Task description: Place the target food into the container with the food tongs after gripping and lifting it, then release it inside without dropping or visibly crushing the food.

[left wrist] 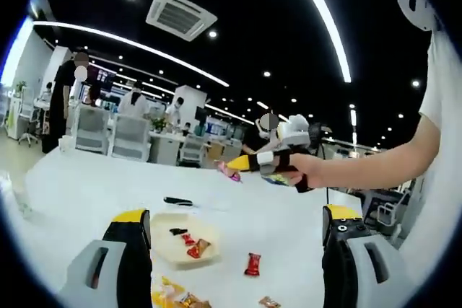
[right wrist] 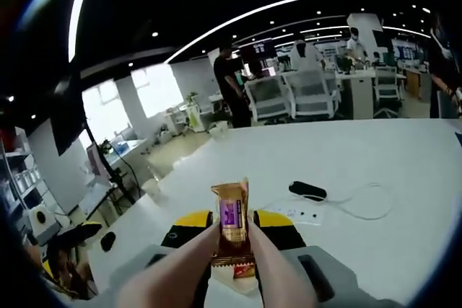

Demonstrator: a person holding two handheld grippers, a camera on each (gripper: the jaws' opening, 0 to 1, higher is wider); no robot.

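Note:
My left gripper point(left wrist: 237, 216) stands open above the white table point(left wrist: 86, 185). Between its jaws lies a cream container point(left wrist: 167, 247) with a few wrapped snacks in it. A red wrapped candy point(left wrist: 252, 265) lies on the table to its right. My right gripper point(right wrist: 234, 218) is shut on pale food tongs point(right wrist: 193, 259), whose tips pinch an upright gold-brown snack bar point(right wrist: 231, 223) with a purple label. In the left gripper view that right gripper point(left wrist: 280, 158), held by a hand, hovers above and beyond the container, with the snack point(left wrist: 231, 172) at the tongs' tip.
Yellow wrappers point(left wrist: 173, 295) and another snack point(left wrist: 269, 301) lie near the front edge. A black device point(right wrist: 307, 190) with a white cable point(right wrist: 364, 203) rests on the table point(right wrist: 404, 171). Office chairs point(left wrist: 130, 137), desks and several people stand behind the table.

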